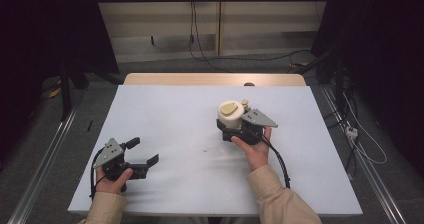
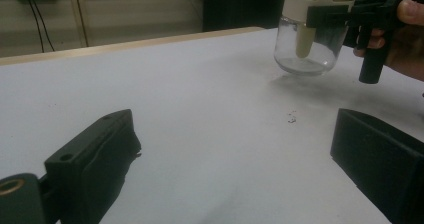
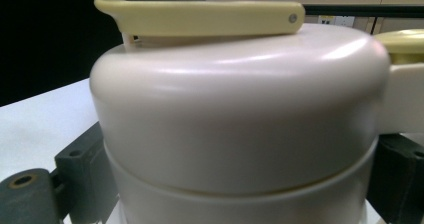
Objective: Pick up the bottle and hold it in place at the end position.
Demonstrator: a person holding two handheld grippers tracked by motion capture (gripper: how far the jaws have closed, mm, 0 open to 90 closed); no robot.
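A container [image 1: 231, 115] with a cream lid, a yellow flip tab and a clear glass base [image 2: 306, 49] stands right of the table's middle. My right gripper [image 1: 234, 129] is shut on it just under the lid, one black jaw on each side. In the right gripper view the lid [image 3: 235, 109] is very close, between the jaws of that gripper [image 3: 240, 156]. From the left gripper view the base looks at or just above the surface; I cannot tell which. My left gripper [image 1: 145, 151] rests open at the near left, nothing between its jaws [image 2: 232, 124].
A white sheet [image 1: 165, 114] covers the table, and a wooden edge [image 1: 200, 79] shows at the far side. A small dark speck [image 1: 205, 149] lies between the grippers. Cables and metal rails run along the floor around the table.
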